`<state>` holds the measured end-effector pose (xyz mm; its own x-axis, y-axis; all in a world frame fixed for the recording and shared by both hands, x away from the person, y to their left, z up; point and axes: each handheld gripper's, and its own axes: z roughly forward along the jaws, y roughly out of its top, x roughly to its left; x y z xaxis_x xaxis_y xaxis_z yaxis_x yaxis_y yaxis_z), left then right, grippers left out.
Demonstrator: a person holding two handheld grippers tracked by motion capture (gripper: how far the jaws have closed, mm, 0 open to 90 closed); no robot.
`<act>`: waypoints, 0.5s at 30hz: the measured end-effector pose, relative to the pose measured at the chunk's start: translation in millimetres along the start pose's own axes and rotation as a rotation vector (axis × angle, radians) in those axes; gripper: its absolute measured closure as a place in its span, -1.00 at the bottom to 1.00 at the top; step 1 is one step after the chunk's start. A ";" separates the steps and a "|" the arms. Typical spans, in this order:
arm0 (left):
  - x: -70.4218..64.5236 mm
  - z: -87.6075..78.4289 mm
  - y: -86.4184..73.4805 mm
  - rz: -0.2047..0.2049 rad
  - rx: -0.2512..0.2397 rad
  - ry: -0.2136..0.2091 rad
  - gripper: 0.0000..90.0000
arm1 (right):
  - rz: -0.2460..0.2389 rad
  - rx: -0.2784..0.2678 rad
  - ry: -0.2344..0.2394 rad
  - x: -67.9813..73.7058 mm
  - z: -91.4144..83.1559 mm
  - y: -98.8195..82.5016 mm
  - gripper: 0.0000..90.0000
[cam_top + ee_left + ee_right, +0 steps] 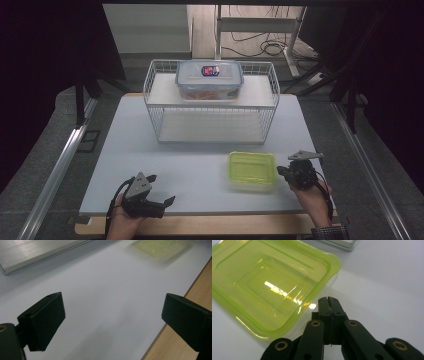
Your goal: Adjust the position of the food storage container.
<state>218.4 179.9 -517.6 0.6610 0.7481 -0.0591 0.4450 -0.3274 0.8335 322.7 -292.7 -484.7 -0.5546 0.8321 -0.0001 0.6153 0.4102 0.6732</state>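
Green-lidded box (272, 287) sits beside my closed right gripper (329, 301); nudging could slide it. My left gripper (112, 312) gapes, empty.

A white rectangular surface (150, 165) carries a white wire rack with two shelves (155, 107) at its far middle. On the rack's upper shelf sits a clear lidded plastic storage box with a label on top (209, 79). Nearer the person, right of centre, a shallow square plastic container with a yellow-green lid (252, 169) lies on the surface, in front of the rack. The right gripper (283, 171) is just beside that container's right edge; the left gripper (161, 191) sits at the near left corner, well apart from both.
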 end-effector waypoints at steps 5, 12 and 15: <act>-0.2 0.7 0.0 0.000 0.003 -0.001 -0.89 | -0.021 -0.002 0.025 12.1 6.0 4.9 0.99; -0.5 1.4 0.0 0.001 0.009 -0.001 -0.89 | -0.057 -0.009 0.059 30.1 15.7 12.6 0.99; -0.6 1.5 0.0 0.003 0.010 0.000 -0.89 | -0.070 -0.012 0.069 37.5 19.9 15.9 0.99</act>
<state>218.9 178.6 -518.3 0.6625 0.7469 -0.0564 0.4491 -0.3358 0.8280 322.8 -247.6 -488.7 -0.6334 0.7738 0.0032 0.5673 0.4614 0.6821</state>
